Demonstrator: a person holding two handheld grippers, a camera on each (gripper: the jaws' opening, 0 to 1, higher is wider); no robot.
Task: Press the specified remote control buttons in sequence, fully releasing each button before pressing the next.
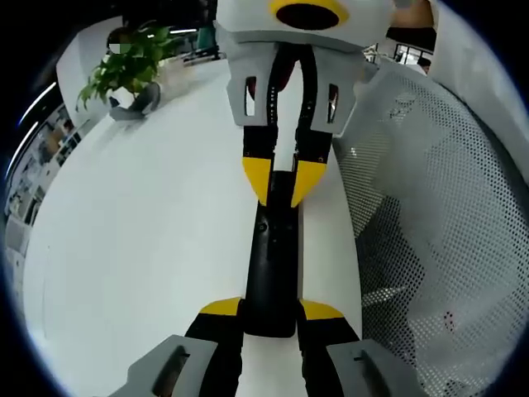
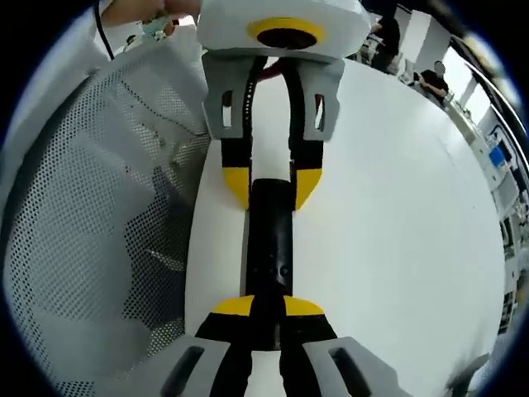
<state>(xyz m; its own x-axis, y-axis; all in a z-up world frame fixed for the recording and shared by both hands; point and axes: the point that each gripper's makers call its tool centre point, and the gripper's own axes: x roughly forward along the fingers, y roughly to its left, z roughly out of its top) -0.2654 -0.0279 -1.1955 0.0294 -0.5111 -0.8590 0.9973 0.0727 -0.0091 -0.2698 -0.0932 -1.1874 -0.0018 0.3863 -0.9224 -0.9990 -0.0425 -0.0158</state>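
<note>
Nearest my left camera are the yellow tips of the left gripper [image 1: 270, 310], closed narrow around the near end of the black remote control [image 1: 273, 265], which lies lengthwise on the white table [image 1: 149, 248].

At the remote's far end, the right gripper [image 1: 281, 184] faces mine, its yellow tips closed onto that end. From its own view the right gripper [image 2: 269, 308] clamps one end of the remote control [image 2: 270, 240], with the left gripper [image 2: 270, 186] holding the other.

Left of the remote, far off at the table's edge, stands a potted plant [image 1: 132, 66]. Right of the remote is a white perforated mesh chair back [image 1: 430, 207].

Progress: I judge both grippers are steadying the remote, not pressing. No tip sits on a button, and I cannot tell whether any press is done. I treat the whole sequence as outstanding.

Writing: none legible on the remote; small buttons [image 2: 273, 269] show as dots, unlabelled at this sharpness.
</note>
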